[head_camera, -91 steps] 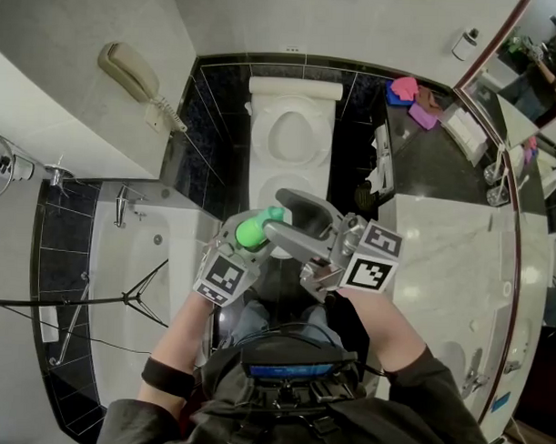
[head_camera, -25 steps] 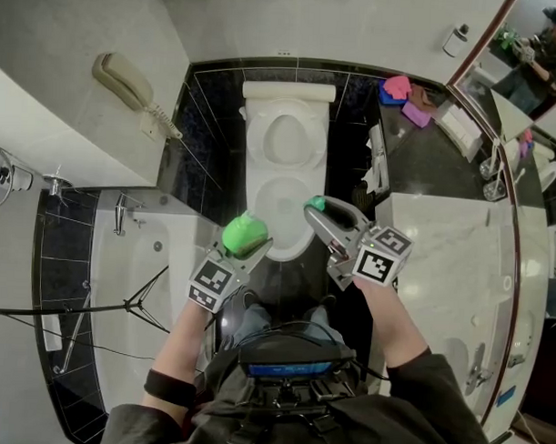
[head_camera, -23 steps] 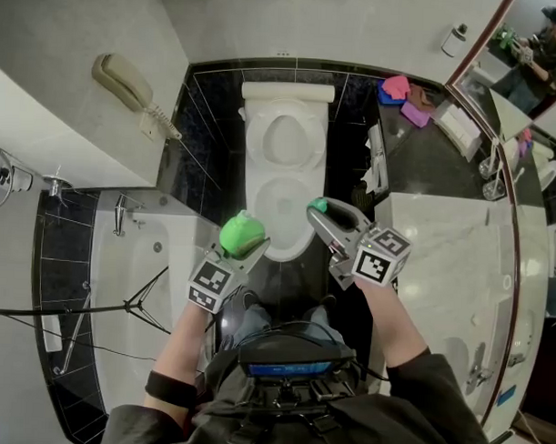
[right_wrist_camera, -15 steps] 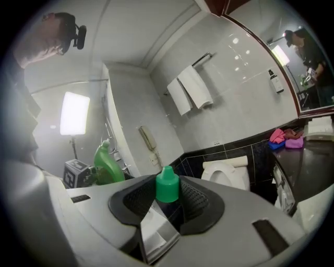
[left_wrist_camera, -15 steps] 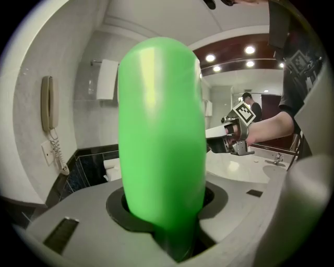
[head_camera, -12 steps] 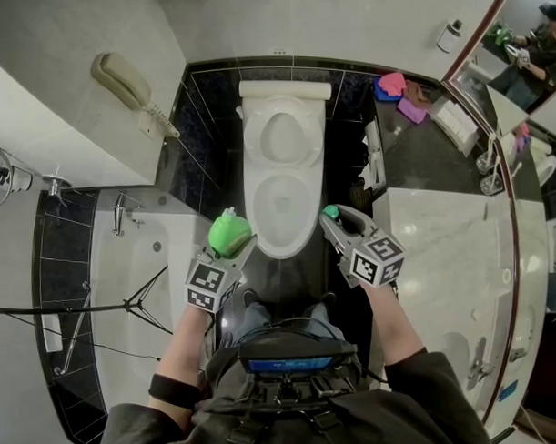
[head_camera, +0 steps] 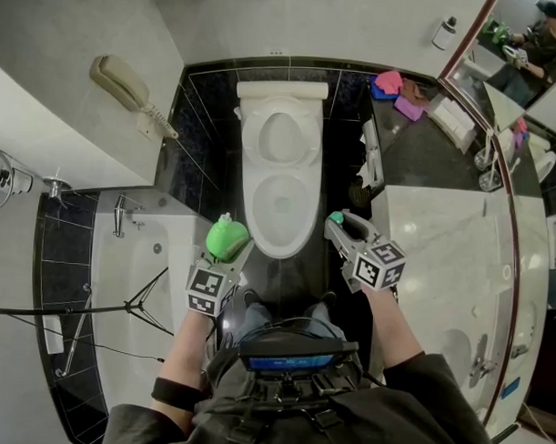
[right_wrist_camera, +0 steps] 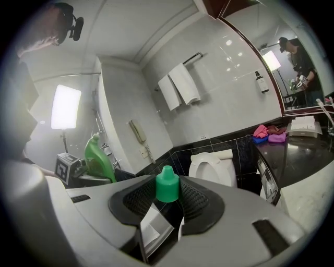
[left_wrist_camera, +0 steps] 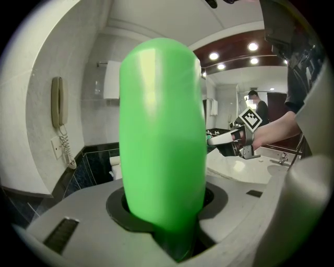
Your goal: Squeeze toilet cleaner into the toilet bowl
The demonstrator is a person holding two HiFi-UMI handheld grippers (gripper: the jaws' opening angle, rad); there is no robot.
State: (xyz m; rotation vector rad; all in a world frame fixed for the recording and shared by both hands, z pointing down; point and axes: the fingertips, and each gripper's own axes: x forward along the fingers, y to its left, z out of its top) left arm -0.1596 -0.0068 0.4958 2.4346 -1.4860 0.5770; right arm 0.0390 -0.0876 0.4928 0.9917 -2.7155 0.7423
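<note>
My left gripper (head_camera: pixel 228 253) is shut on a green toilet cleaner bottle (head_camera: pixel 226 238), held upright left of the toilet's front; the bottle (left_wrist_camera: pixel 162 135) fills the left gripper view. Its white nozzle (head_camera: pixel 225 217) is bare. My right gripper (head_camera: pixel 336 224) is shut on the bottle's green cap (head_camera: pixel 335 217), right of the toilet's front. In the right gripper view the cap (right_wrist_camera: pixel 167 184) sits between the pads, with the bottle (right_wrist_camera: pixel 98 156) far to the left. The white toilet (head_camera: pixel 279 185) stands between the two grippers, lid up, bowl open.
A bathtub (head_camera: pixel 122 266) with a tripod lies at the left under a wall phone (head_camera: pixel 126 80). A marble counter (head_camera: pixel 441 259) runs along the right, coloured cloths (head_camera: pixel 396 87) at its far end. Towels (right_wrist_camera: pixel 180 83) hang on the wall. My knees are below the grippers.
Both grippers have come down and back toward me, the right one further. The bottle and cap, together at first, are now apart on either side of the toilet's front.
</note>
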